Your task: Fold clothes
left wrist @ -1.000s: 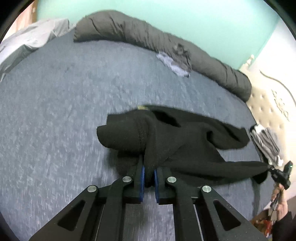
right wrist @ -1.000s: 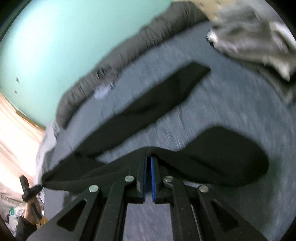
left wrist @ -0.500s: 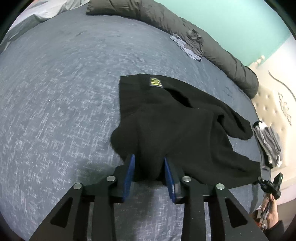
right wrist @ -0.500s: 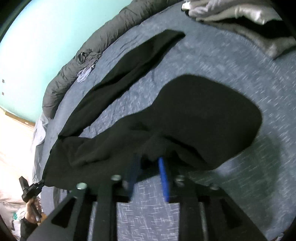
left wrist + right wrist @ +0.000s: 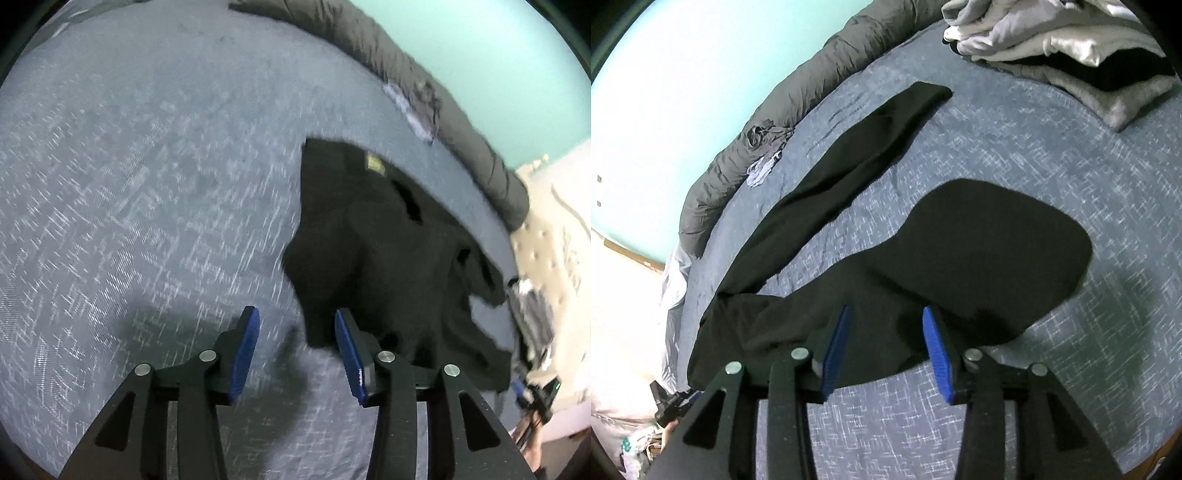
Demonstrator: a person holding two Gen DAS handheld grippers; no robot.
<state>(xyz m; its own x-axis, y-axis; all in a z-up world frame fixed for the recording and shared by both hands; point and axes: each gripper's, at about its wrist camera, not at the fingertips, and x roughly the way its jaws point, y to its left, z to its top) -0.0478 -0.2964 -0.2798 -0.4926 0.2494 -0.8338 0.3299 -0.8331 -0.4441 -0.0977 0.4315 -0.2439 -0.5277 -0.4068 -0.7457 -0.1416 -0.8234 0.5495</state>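
Note:
A black hooded sweater (image 5: pixel 388 251) lies flat on the blue-grey bed (image 5: pixel 147 184). In the right wrist view its hood (image 5: pixel 990 236) spreads to the right and one sleeve (image 5: pixel 871 136) stretches toward the far side. My left gripper (image 5: pixel 297 328) is open and empty, just left of the sweater's near edge. My right gripper (image 5: pixel 886 325) is open, its blue pads (image 5: pixel 932 339) either side of the sweater's edge, holding nothing.
A rolled dark grey duvet (image 5: pixel 424 88) runs along the far side by the teal wall. A pile of grey, white and black clothes (image 5: pixel 1071 55) lies at the head end, also in the left wrist view (image 5: pixel 532 317). A small crumpled cloth (image 5: pixel 762 168) lies by the duvet.
Both grippers held the sweater's edge one second ago, lowered it onto the bed and opened. The left gripper has drawn back to the left, off the cloth.

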